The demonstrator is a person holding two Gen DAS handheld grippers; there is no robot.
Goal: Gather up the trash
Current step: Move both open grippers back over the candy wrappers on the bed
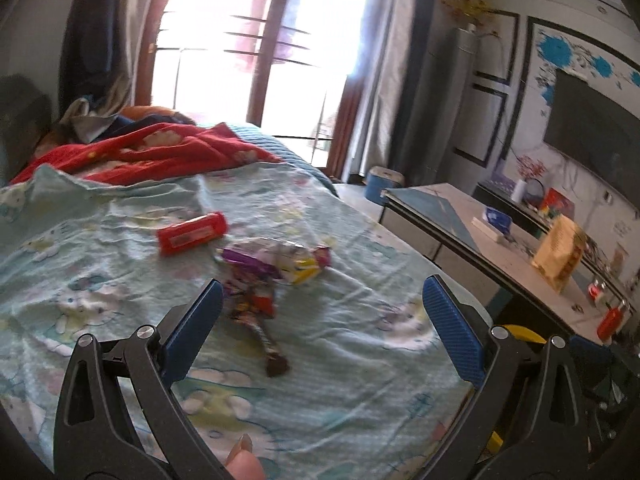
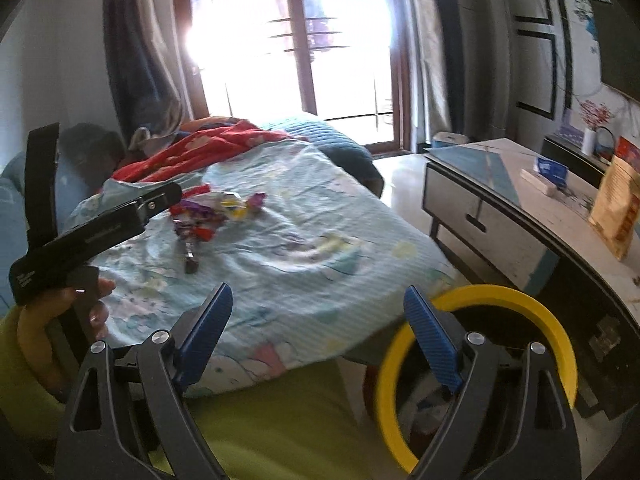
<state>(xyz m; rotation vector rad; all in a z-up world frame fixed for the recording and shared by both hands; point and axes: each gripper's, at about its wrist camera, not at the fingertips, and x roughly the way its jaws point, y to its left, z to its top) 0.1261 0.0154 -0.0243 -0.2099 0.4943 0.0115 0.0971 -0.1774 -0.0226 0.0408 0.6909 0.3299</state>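
Observation:
Trash lies on the bed's pale blue sheet (image 1: 360,360): a red packet (image 1: 190,234), a crumpled purple and yellow wrapper (image 1: 276,260) and a dark snack wrapper (image 1: 260,320). My left gripper (image 1: 324,320) hovers open just short of them, the dark wrapper close to its left finger (image 1: 196,328), nothing gripped. The right wrist view shows the same wrapper pile (image 2: 216,204) farther off, with the left gripper (image 2: 168,196) held by a hand beside it. My right gripper (image 2: 320,312) stands open and empty above a yellow-rimmed bin (image 2: 500,292) at the bed's near corner.
A red blanket (image 1: 160,152) is bunched at the bed's far end. A low cabinet (image 1: 500,248) stands to the right, carrying a snack bag (image 1: 560,252), a small blue box and a red bottle. The person's green clothing (image 2: 280,420) fills the foreground below the right gripper.

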